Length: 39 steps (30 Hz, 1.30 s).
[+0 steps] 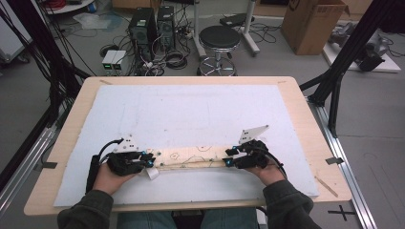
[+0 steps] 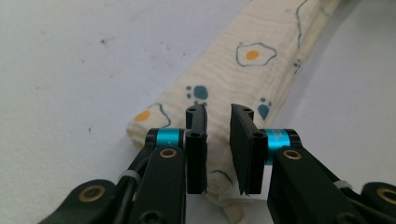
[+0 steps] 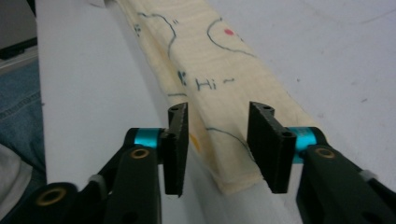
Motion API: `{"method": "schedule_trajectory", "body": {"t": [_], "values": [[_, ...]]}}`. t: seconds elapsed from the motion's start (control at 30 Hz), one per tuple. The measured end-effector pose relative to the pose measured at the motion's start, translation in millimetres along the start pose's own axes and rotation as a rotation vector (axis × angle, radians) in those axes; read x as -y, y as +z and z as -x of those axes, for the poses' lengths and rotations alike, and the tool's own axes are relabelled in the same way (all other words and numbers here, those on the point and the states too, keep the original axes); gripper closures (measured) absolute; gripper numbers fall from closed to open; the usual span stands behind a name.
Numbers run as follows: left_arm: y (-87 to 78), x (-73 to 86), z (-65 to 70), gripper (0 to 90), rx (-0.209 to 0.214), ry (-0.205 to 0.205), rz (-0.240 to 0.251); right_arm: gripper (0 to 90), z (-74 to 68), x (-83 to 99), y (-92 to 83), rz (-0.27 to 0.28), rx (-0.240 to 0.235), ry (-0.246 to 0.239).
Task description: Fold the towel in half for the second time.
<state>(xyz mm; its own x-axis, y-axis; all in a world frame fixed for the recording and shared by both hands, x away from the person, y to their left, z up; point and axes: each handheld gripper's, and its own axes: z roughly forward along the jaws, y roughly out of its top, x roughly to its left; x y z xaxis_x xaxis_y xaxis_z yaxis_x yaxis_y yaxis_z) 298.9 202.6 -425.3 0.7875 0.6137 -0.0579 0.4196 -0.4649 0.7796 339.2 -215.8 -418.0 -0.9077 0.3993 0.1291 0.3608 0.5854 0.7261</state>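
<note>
A cream cloth [image 1: 191, 158] printed with fried eggs and paw marks lies folded into a long narrow strip across the near part of the white mat [image 1: 191, 109]. My left gripper [image 1: 149, 162] is at its left end. In the left gripper view the jaws [image 2: 218, 112] stand a little apart over the cloth's [image 2: 233, 70] bunched end, not pressing it. My right gripper [image 1: 229, 161] is at the right end. Its jaws [image 3: 218, 109] stand wider, either side of the cloth's [image 3: 219, 70] corner without touching it.
The mat covers most of a wooden table [image 1: 71, 124]. A thin wooden stick [image 1: 326, 186] lies near the table's right front corner. Beyond the table stand a black stool [image 1: 219, 38], computer towers [image 1: 143, 26], a cardboard box [image 1: 313, 21] and black frame posts [image 1: 348, 52].
</note>
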Motion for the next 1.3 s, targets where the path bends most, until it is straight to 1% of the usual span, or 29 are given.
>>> {"method": "schedule_trajectory", "body": {"t": [0.07, 0.13, 0.2, 0.23, 0.33, 0.4, 0.43, 0.47, 0.57, 0.63, 0.77, 0.8, 0.83, 0.87, 0.93, 1.0, 1.03, 1.07, 1.1, 1.13, 1.2, 1.23, 1.3], "values": [[0.9, 0.9, -0.5, 76.0, -0.004, 0.002, -0.008, 69.8, 1.0, 2.3, 2.5, -0.017, 0.019, -0.004], [1.1, 1.1, -0.4, 75.9, -0.005, 0.000, -0.008, 77.9, 2.4, 3.6, 3.7, -0.024, 0.023, -0.007], [1.4, 1.3, -0.3, 75.8, -0.007, 0.000, -0.009, 81.2, 2.8, 3.2, 3.2, -0.023, 0.019, -0.011], [1.6, 1.5, -0.3, 75.9, -0.007, 0.000, -0.012, 83.2, 3.4, 2.7, 2.2, -0.012, 0.018, -0.016], [2.0, 2.2, -0.9, 75.9, -0.007, 0.001, -0.022, 84.2, 2.1, 1.3, -1.3, -0.001, 0.012, -0.009], [2.6, 2.4, -0.9, 75.9, -0.008, -0.004, -0.023, 84.3, -0.7, -0.3, -4.3, 0.006, 0.012, -0.025], [2.7, 2.5, -1.4, 75.9, -0.009, -0.001, -0.027, 84.3, -2.4, -0.8, -5.4, 0.004, 0.014, -0.024], [2.8, 2.5, -1.7, 75.8, -0.009, 0.001, -0.030, 84.3, -3.3, -1.4, -6.7, 0.007, 0.010, -0.035], [3.0, 3.1, -1.3, 75.8, -0.011, -0.006, -0.028, 84.4, -7.6, -1.7, -10.0, 0.014, 0.005, -0.044], [3.0, 4.0, -1.4, 75.7, -0.012, -0.012, -0.027, 84.4, -9.3, -0.9, -10.7, 0.006, 0.002, -0.052], [3.5, 6.3, -1.7, 75.2, -0.011, -0.025, -0.022, 84.3, -10.7, 4.5, -7.3, -0.023, 0.001, -0.042], [3.4, 6.3, -1.3, 75.1, -0.015, -0.024, -0.023, 84.3, -10.0, 5.6, -6.2, -0.025, 0.001, -0.049], [3.6, 6.4, -1.1, 74.9, -0.017, -0.025, -0.023, 84.3, -10.5, 7.8, -4.4, -0.037, -0.009, -0.044], [3.9, 6.4, -1.3, 74.6, -0.018, -0.020, -0.023, 84.2, -11.1, 9.0, -3.2, -0.039, -0.009, -0.040], [3.8, 6.3, -1.1, 74.0, -0.017, -0.017, -0.023, 82.3, -11.3, 11.6, -1.1, -0.050, -0.017, -0.038], [1.5, 5.5, -0.7, 71.9, -0.014, -0.023, 0.000, 74.8, -10.9, 12.2, -0.9, -0.046, -0.042, -0.025], [-0.2, 5.1, -0.8, 70.6, -0.010, -0.021, 0.010, 70.7, -11.2, 11.0, -2.9, -0.035, -0.046, -0.018], [-2.5, 4.1, -0.4, 69.3, -0.004, -0.025, 0.034, 65.5, -11.3, 9.9, -4.4, -0.020, -0.047, -0.019], [-5.3, 2.9, -0.3, 68.7, 0.003, -0.032, 0.058, 63.5, -11.6, 7.8, -7.1, 0.002, -0.050, -0.014], [-7.6, 1.3, -0.2, 67.8, 0.004, -0.037, 0.078, 62.0, -11.5, 5.3, -9.9, 0.022, -0.065, -0.012], [-10.7, -4.2, 0.5, 65.3, 0.007, -0.029, 0.103, 58.8, -11.9, -1.5, -14.5, 0.064, -0.080, -0.007], [-11.0, -7.1, 0.8, 64.0, 0.010, -0.024, 0.117, 58.2, -12.0, -5.2, -15.6, 0.080, -0.082, -0.002], [-10.3, -13.1, 2.2, 62.1, 0.022, -0.024, 0.134, 57.1, -12.1, -12.5, -15.5, 0.100, -0.084, -0.005]]}}
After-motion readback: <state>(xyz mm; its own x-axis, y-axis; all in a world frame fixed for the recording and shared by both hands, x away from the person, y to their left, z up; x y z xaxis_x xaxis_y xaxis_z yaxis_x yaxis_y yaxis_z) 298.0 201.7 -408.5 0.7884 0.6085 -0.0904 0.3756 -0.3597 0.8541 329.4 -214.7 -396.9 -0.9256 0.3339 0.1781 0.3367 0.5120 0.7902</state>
